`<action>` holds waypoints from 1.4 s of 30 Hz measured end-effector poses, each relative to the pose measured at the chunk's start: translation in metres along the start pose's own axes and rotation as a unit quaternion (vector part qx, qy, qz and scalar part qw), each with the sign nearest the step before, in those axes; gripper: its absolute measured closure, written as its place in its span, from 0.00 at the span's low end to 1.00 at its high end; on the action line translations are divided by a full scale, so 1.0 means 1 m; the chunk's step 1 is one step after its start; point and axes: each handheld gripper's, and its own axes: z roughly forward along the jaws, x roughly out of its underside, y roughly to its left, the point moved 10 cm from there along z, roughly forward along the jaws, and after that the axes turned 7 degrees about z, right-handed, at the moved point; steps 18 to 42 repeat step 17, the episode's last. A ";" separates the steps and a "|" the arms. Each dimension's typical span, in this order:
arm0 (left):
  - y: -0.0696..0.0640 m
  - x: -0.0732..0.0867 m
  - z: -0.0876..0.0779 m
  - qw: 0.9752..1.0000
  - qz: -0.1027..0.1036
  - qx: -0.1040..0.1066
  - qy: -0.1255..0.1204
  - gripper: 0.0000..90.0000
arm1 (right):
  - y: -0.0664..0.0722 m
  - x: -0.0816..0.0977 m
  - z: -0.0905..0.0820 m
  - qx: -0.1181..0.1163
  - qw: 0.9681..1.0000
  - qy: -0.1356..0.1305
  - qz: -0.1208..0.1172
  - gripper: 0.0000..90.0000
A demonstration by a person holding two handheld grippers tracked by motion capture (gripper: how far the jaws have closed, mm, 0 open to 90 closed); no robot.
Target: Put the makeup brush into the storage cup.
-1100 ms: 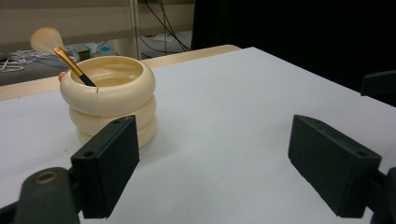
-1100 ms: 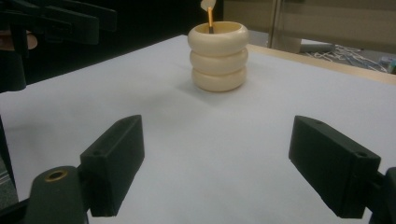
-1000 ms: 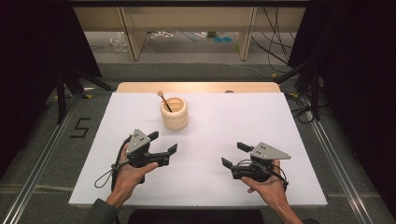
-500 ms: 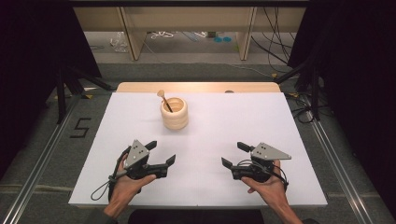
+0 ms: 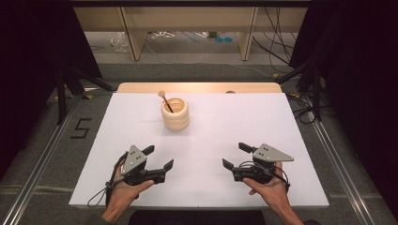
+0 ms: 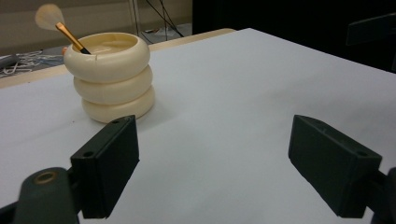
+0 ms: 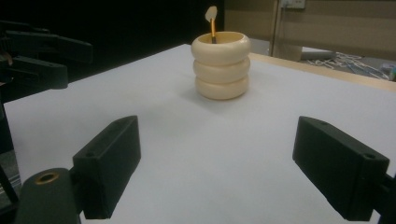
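Left tool [image 5: 159, 158] held low near tabletop [image 5: 281, 122] front edge, jaws apart, nothing gripped. Ringed cup [image 5: 175, 114] seen well ahead, upright; brush [image 5: 165, 100] inside leaned toward far-left. Right tool [image 5: 236, 155] likewise spread, bare surface ahead.

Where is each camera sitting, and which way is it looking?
High view: above the person's side, looking forward and down on the white table; both hands, left hand-held gripper and right hand-held gripper show.
Left gripper view: rides the left hand-held gripper, facing the cream pot; its two black jaws show.
Right gripper view: rides the right hand-held gripper, facing the pot; its jaws show.
Shared: all three see the pot and its brush.
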 end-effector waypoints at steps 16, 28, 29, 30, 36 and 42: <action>0.002 0.001 -0.001 1.000 -0.007 0.000 -0.001 0.18 | 0.000 0.000 0.001 -0.005 1.000 -0.001 -0.003 0.18; 0.002 0.001 -0.001 1.000 -0.007 0.000 -0.002 0.18 | 0.001 0.001 0.001 -0.006 1.000 -0.001 -0.001 0.18; 0.002 0.001 -0.001 1.000 -0.007 0.000 -0.002 0.18 | 0.001 0.001 0.001 -0.006 1.000 -0.001 -0.001 0.18; 0.002 0.001 -0.001 1.000 -0.007 0.000 -0.002 0.18 | 0.001 0.001 0.001 -0.006 1.000 -0.001 -0.001 0.18; 0.002 0.001 -0.001 1.000 -0.007 0.000 -0.002 0.18 | 0.001 0.001 0.001 -0.006 1.000 -0.001 -0.001 0.18; 0.002 0.001 -0.001 1.000 -0.007 0.000 -0.002 0.18 | 0.001 0.001 0.001 -0.006 1.000 -0.001 -0.001 0.18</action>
